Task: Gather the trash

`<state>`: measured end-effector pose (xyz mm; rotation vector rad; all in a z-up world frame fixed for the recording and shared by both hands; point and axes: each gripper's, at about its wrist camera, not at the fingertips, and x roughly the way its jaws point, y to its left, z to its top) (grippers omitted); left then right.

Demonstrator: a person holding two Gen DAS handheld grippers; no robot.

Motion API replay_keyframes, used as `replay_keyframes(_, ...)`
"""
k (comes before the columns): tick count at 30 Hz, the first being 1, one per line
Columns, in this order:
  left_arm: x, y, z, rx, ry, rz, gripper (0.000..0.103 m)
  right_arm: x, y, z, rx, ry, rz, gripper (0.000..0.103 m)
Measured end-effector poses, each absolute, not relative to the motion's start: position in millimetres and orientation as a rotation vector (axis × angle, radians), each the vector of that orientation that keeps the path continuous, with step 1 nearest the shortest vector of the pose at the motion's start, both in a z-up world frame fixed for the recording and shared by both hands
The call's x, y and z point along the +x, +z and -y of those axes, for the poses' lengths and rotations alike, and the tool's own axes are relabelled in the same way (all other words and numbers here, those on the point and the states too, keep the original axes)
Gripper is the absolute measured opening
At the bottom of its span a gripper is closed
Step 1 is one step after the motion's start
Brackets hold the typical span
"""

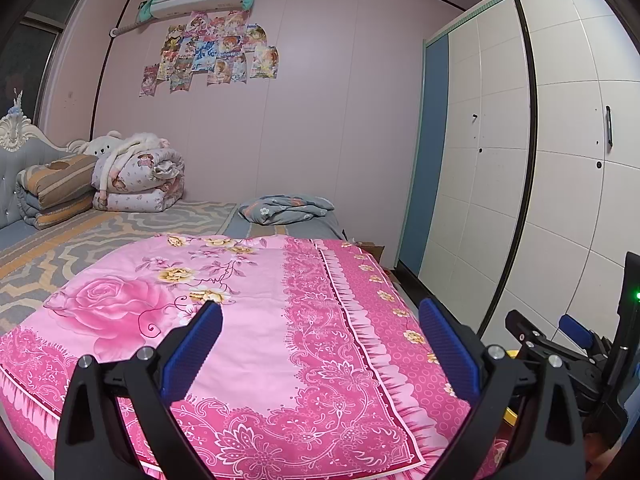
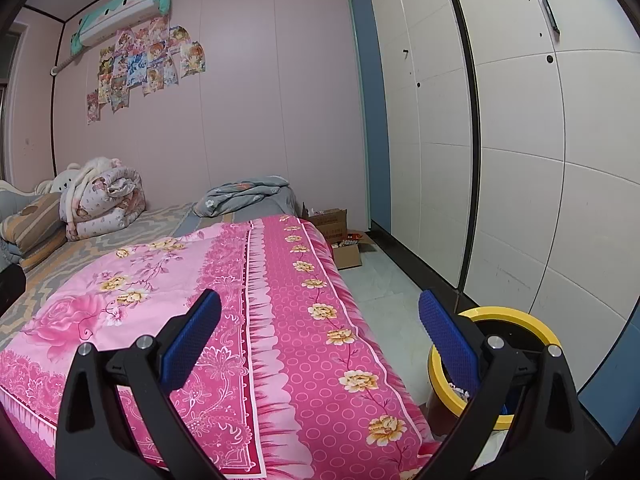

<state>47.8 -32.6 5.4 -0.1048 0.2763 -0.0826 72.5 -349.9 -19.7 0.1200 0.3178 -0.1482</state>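
Note:
My left gripper (image 1: 320, 314) is open above the pink floral quilt (image 1: 248, 320), its blue-padded fingers wide apart with nothing between them. My right gripper (image 2: 320, 308) is open too, hovering over the quilt's (image 2: 224, 304) right edge. A yellow-rimmed bin (image 2: 508, 320) stands on the floor beside the bed, just behind the right finger (image 2: 448, 340); bits of trash show inside it. In the left wrist view the right gripper (image 1: 568, 336) appears at the far right, with a sliver of the yellow bin (image 1: 512, 414) below it. No loose trash shows on the quilt.
Folded quilts (image 1: 136, 176) and a plush toy (image 1: 102, 144) are stacked at the headboard end. A grey pillow (image 2: 244, 196) lies by the wall. Cardboard boxes (image 2: 332, 224) sit on the tiled floor (image 2: 384, 292) between the bed and a tall white wardrobe (image 2: 520, 140).

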Motion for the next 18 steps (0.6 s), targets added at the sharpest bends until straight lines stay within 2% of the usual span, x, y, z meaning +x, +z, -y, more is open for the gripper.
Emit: replay_keyframes(18, 48.3, 5.4, 29.6, -0.11, -0.103, -0.278, 0.095, 72.5, -20.6, 350.3, 0.123, -0.149, -0.322, 0.095)
